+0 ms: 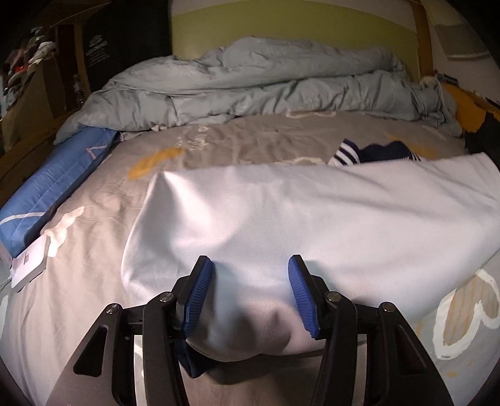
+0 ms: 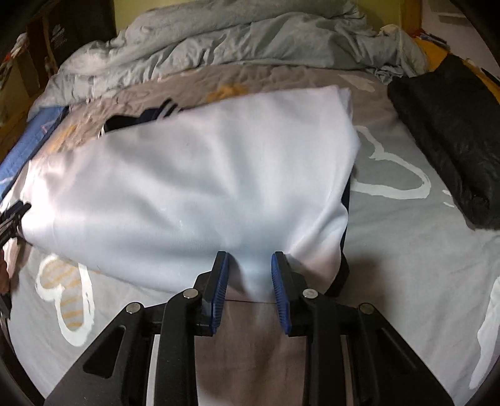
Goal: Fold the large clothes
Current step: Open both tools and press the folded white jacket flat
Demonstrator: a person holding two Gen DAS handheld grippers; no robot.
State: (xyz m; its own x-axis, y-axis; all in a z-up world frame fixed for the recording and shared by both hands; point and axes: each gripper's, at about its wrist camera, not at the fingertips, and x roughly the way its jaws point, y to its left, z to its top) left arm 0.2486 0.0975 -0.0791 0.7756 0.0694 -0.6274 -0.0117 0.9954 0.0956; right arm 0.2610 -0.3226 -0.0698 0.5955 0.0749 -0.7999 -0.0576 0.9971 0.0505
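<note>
A bed sheet (image 1: 93, 225) covers the bed, and a folded garment (image 2: 193, 187) lies across its middle. Behind the garment, at the head of the bed, a rumpled duvet (image 1: 250, 84) is heaped. A striped piece of clothing (image 1: 368, 153) lies between garment and duvet, partly under the garment's far edge. A pillow (image 1: 59, 178) lies along the bed's left side. To the garment's right, well apart, lies a folded jacket (image 2: 447, 134). Each gripper stands at the garment's near edge, the left gripper (image 1: 248, 265) toward its left end, the right gripper (image 2: 248, 259) toward its right end.

Home bedroom: a bed with printed grey sheet (image 1: 93, 225), rumpled grey-blue duvet (image 1: 250, 84) and green headboard (image 1: 281, 28) at upper frame.
</note>
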